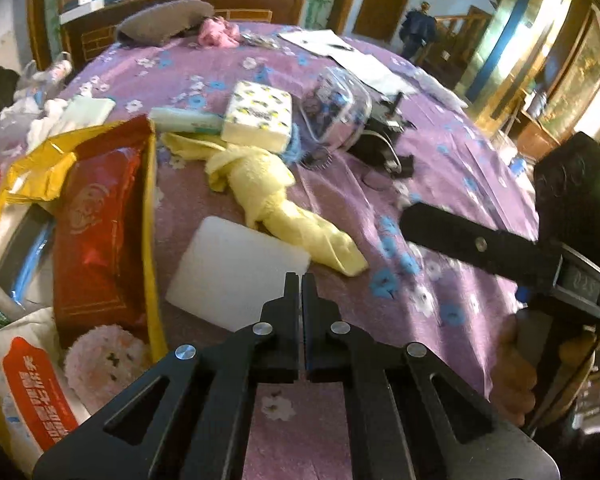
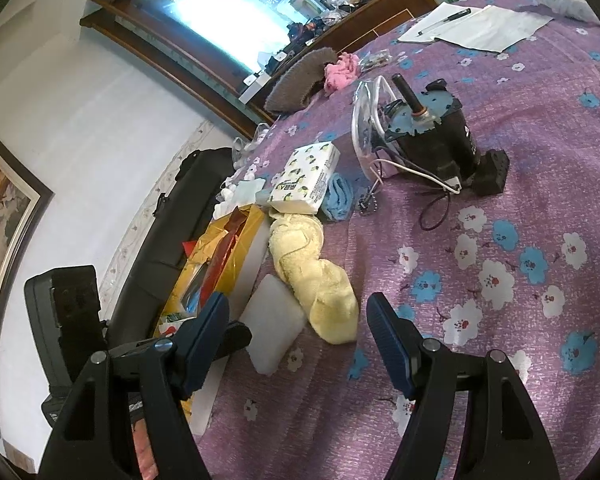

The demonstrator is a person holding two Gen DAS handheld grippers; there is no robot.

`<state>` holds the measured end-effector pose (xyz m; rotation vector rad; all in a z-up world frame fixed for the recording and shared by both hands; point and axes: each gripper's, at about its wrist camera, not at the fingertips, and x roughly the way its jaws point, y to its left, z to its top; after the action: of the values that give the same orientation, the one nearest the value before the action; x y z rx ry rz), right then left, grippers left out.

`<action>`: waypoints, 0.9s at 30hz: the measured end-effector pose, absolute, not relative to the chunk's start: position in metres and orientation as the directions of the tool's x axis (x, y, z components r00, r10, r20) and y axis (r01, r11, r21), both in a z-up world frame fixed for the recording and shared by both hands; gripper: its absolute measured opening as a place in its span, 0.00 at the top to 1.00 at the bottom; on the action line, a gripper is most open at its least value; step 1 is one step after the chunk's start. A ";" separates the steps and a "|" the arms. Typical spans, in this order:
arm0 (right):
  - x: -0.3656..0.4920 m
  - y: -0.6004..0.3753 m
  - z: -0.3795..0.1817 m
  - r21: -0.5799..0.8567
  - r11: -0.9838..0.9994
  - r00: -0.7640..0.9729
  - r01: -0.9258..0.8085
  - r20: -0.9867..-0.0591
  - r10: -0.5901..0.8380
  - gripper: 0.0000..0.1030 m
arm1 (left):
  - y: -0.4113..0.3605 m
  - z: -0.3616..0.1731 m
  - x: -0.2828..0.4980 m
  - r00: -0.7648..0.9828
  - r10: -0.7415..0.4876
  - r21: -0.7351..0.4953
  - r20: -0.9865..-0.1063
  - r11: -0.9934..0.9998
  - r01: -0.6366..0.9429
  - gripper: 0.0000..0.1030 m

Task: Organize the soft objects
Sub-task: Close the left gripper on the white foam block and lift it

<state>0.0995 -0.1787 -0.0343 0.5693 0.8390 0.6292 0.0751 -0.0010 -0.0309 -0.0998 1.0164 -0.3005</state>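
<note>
My left gripper (image 1: pixel 302 280) is closed on nothing, above the flat white foam pad (image 1: pixel 236 272). My right gripper (image 2: pixel 298 320) is wide apart near the rolled yellow fluffy towel (image 2: pixel 320 276) on the purple flowery bed cover (image 2: pixel 500 208).

Our left wrist view looks steeply down past the left gripper (image 1: pixel 302 280), close over the white foam block (image 1: pixel 236 272). Our right wrist view looks more shallowly past the right gripper (image 2: pixel 296 308). Both share that block and the yellow towel (image 2: pixel 316 276) ahead.
</note>
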 end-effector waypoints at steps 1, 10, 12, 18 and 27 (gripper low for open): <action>0.099 -0.178 -0.034 0.678 0.681 0.512 -0.278 -0.495 0.702 0.31 | -0.002 -0.032 0.075 0.487 -0.304 -0.231 -0.819 0.951 0.205 0.99; 0.099 -0.175 -0.034 0.684 0.669 0.509 -0.290 -0.481 0.713 0.31 | -0.005 -0.031 0.100 0.475 -0.157 -0.074 -0.866 0.979 0.187 0.46; 0.099 -0.176 -0.034 0.686 0.667 0.512 -0.291 -0.477 0.714 0.31 | -0.008 -0.036 0.110 0.452 -0.066 0.020 -0.890 0.983 0.183 0.45; 0.098 -0.180 -0.037 0.694 0.659 0.509 -0.291 -0.471 0.721 0.31 | -0.011 -0.051 0.127 0.381 -0.054 0.048 -0.923 0.966 0.255 0.44; 0.097 -0.183 -0.038 0.699 0.654 0.509 -0.290 -0.466 0.724 0.31 | -0.006 -0.053 0.126 0.299 -0.155 -0.065 -0.942 0.955 0.289 0.32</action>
<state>0.0972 -0.1833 -0.0379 0.5944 0.8248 0.6557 0.1260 -0.0057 -0.0531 0.1249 1.2332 -0.2953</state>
